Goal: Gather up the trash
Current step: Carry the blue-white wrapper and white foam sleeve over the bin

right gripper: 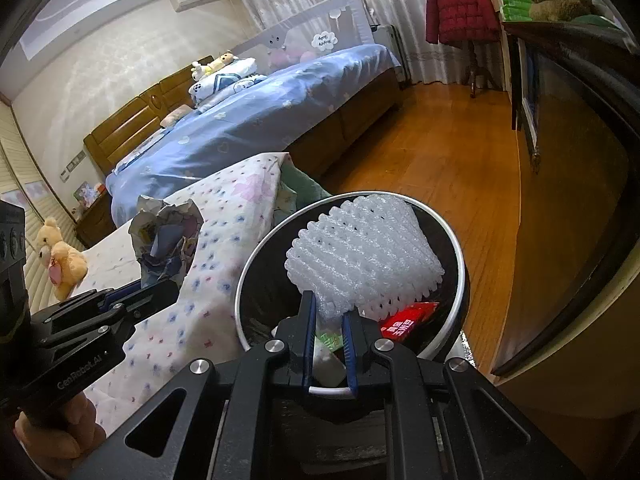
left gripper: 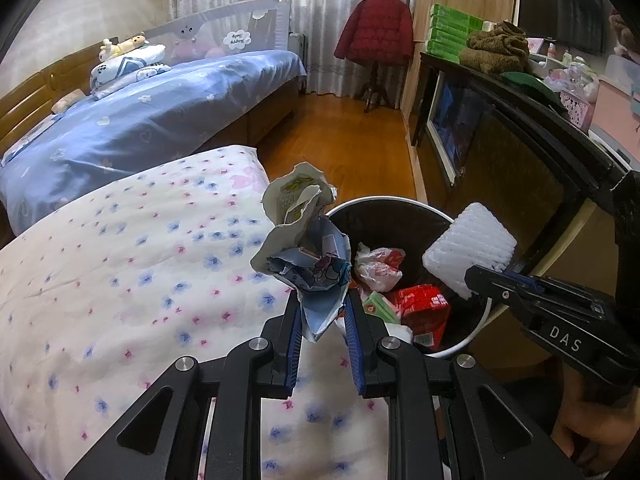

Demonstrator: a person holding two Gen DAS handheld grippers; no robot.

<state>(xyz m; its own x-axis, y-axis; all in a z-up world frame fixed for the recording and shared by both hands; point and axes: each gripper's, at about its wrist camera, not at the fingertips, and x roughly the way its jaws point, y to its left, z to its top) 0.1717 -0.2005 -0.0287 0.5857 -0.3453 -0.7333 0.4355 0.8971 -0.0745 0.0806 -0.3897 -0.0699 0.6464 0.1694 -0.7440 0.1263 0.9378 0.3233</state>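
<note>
My left gripper (left gripper: 322, 304) is shut on a crumpled paper wad (left gripper: 302, 240), white and blue with cartoon print, held above the flowered bed edge just left of the trash bin (left gripper: 472, 332). The wad also shows in the right wrist view (right gripper: 166, 236). My right gripper (right gripper: 328, 312) is shut on a white foam net sleeve (right gripper: 364, 252) and holds it over the bin's opening (right gripper: 462, 280). The sleeve shows in the left wrist view (left gripper: 468, 248) above the bin's right side. Inside the bin lie a red packet (left gripper: 424, 304), a green packet (left gripper: 378, 306) and a white-red plastic bag (left gripper: 376, 266).
A bed with a white flowered quilt (left gripper: 120, 280) lies left of the bin. A second bed with a blue cover (left gripper: 140, 120) stands behind. A dark cabinet (left gripper: 520, 160) runs along the right. Wooden floor (left gripper: 352, 140) lies between. A red jacket (left gripper: 376, 28) hangs on a stand.
</note>
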